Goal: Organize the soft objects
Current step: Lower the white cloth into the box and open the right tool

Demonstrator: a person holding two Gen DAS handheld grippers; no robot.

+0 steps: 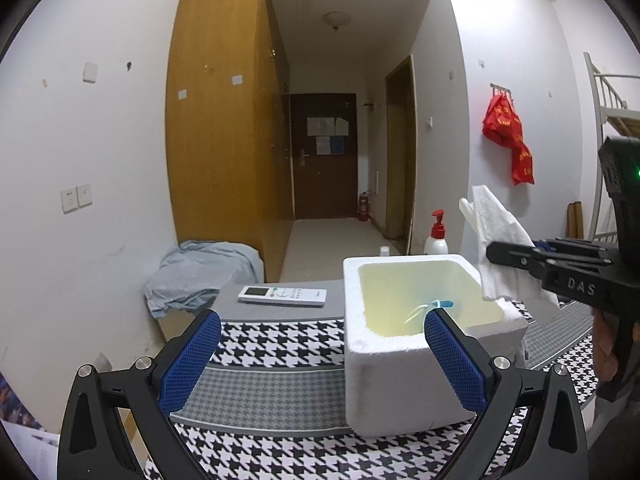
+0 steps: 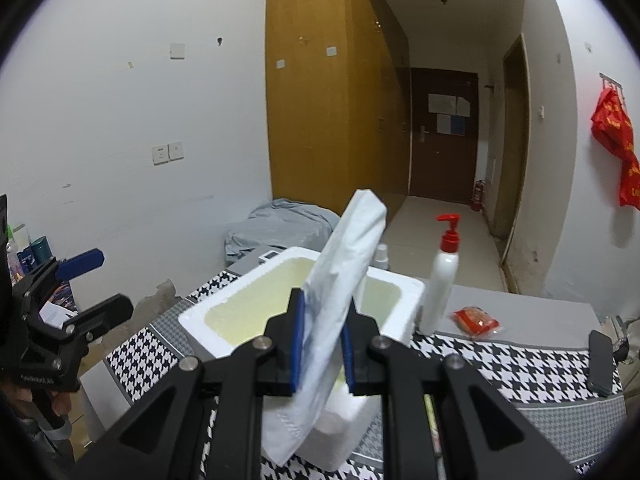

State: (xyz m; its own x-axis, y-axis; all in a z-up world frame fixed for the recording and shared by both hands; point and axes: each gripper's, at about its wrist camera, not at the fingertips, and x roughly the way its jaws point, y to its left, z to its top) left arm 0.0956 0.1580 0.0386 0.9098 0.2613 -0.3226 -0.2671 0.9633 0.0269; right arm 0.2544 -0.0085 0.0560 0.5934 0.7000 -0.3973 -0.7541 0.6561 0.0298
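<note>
- Here, the right gripper (image 2: 322, 344) is clamped on a folded white cloth (image 2: 340, 280), its blue pads pressing the cloth from both sides at about mid-length.
- The cloth stands up at a tilt above the jaws and hangs below them, just over the near edge of the white foam box (image 2: 404, 304); in the left wrist view the cloth (image 1: 500, 248) hangs beside the box (image 1: 384, 364), at its right rim.
- The left gripper (image 1: 322, 356) is spread wide with nothing between its pads, facing the box and the checked tablecloth (image 1: 272, 340).
- The cloth looks light and limp: it keeps its fold only where it is pinched, and the free ends droop. It should not slip from the ribbed pads, but a loose layer could peel away.
- My judgement is that holding it mid-fold, as now, suits it best; a corner grip would let it unfurl.
- The box looks nearly empty, with only a small blue-tipped item (image 1: 438, 305) inside, so the cloth could likely drop in flat.
- A pump bottle (image 2: 442, 280) and a red packet (image 2: 476, 322) stand near the box on its right, and a remote (image 1: 282, 295) lies to its left.
</note>
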